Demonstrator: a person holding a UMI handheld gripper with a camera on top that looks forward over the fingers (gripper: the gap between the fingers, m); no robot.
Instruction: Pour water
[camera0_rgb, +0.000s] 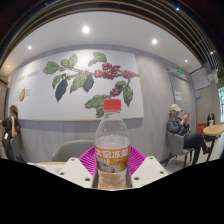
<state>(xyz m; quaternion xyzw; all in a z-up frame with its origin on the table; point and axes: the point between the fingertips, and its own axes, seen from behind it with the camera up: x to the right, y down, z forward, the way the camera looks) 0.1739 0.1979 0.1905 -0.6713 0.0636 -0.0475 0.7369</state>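
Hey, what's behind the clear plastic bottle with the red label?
Behind the clear plastic bottle, held in the gripper, a leaf-and-berry wall mural shows; the bottle covers whatever is directly behind it.

One bottle (113, 143); two seated people (178, 124) (12, 126); one leaf mural (90, 77); four ceiling lights (86, 29).

Clear plastic water bottle with red label and white cap (112, 147) stands between fingers of hand-held gripper (112, 172), blocking straight-ahead path. Whether pads press it: cannot tell. Open room above cap and to either side of bottle. Beyond: grey upholstered seat (72, 150) against wall, seated person at left (12, 128), seated person at right (180, 128), wooden table (213, 130) far right.
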